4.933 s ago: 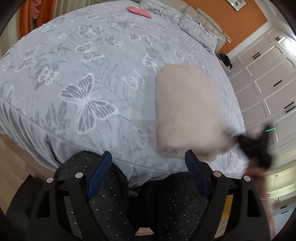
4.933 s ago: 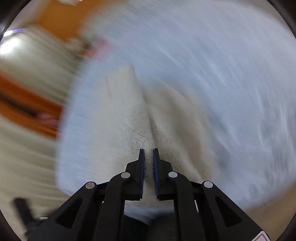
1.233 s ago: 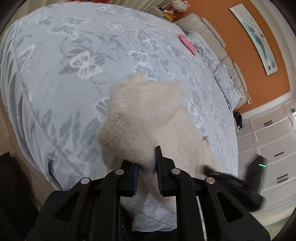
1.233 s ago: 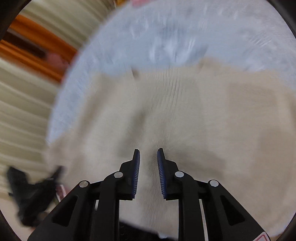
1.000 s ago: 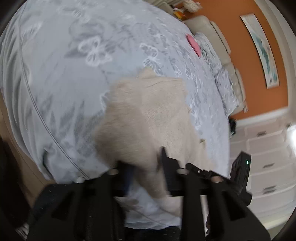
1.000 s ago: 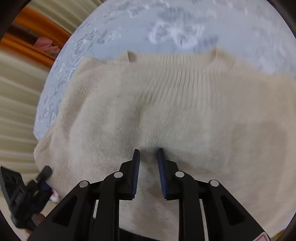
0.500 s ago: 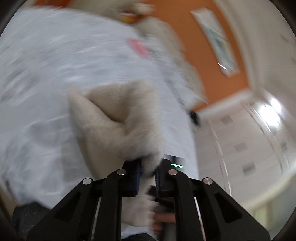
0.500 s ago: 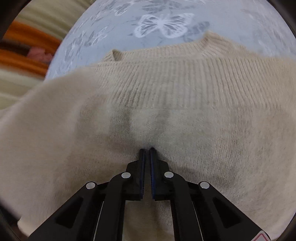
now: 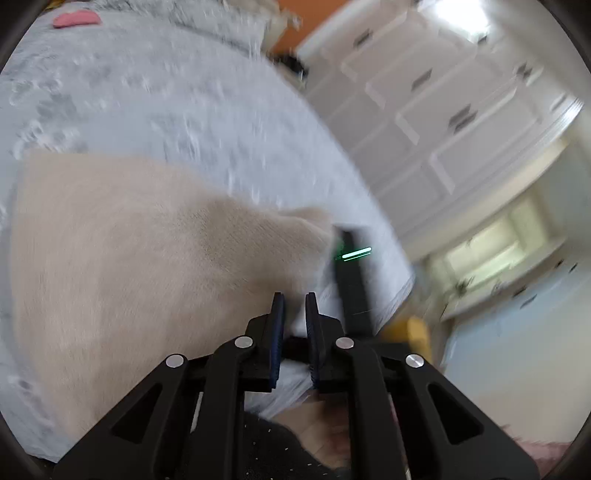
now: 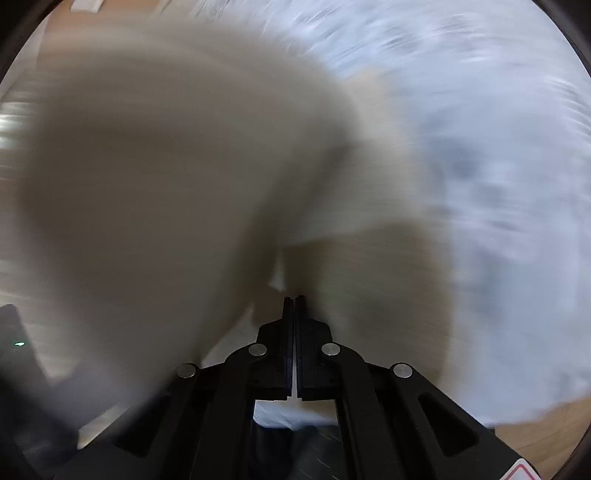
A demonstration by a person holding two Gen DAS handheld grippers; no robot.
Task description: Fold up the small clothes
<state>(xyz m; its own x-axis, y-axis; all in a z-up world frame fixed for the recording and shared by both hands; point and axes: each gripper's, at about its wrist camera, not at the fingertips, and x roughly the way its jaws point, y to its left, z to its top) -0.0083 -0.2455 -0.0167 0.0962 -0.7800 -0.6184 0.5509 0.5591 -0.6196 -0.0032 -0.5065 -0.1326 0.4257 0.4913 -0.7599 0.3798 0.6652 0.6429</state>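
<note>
A cream knitted sweater [image 9: 140, 251] lies partly lifted over the grey butterfly-print bedspread [image 9: 147, 99]. The left gripper [image 9: 294, 295] is pinched onto its edge. The right gripper [image 10: 294, 297], jaws closed, holds another blurred fold of it.

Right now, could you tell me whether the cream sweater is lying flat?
No: the cream sweater is lifted and bunched, pinched by the shut right gripper above the bedspread.

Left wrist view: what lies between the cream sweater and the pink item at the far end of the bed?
Only bare butterfly-print bedspread lies between the cream sweater and the pink item, in the blurred left wrist view.
</note>
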